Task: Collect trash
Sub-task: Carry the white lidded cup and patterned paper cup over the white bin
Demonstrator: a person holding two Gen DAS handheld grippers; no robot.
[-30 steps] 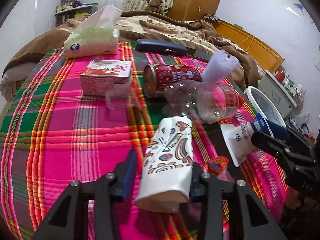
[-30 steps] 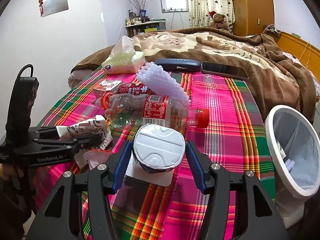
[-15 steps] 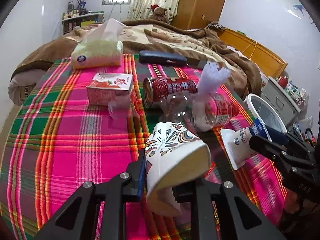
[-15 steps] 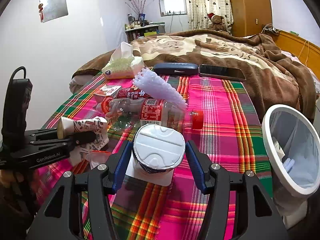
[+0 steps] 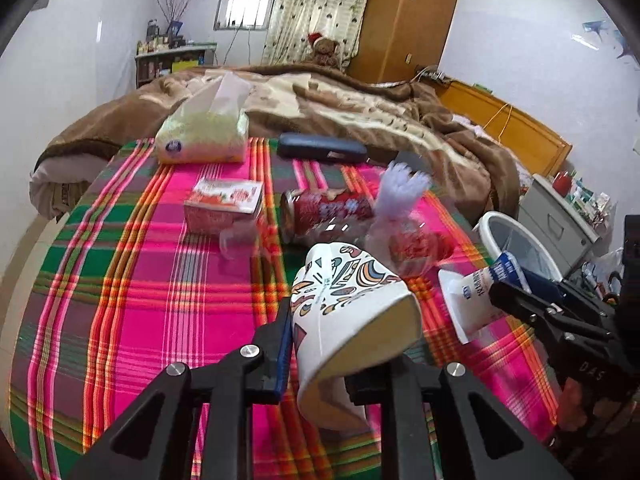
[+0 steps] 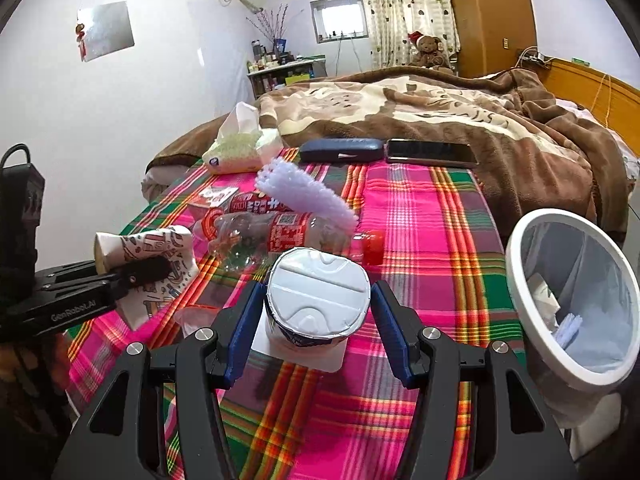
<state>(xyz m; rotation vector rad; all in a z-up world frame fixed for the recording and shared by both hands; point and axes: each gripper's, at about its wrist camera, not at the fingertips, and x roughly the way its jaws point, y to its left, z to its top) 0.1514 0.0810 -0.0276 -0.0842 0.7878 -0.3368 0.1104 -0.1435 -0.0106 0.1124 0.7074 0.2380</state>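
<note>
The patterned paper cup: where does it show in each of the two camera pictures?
Left wrist view: paper cup at lower centre, pinched in that camera's own jaws.
Right wrist view: paper cup at the left edge.
Shared landmark: the tissue pack at the cloth's far end.

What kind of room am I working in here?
Most likely a bedroom: a bed under a rumpled brown blanket, a wooden wardrobe, and a teddy bear in a red hat by the patterned curtain.
</note>
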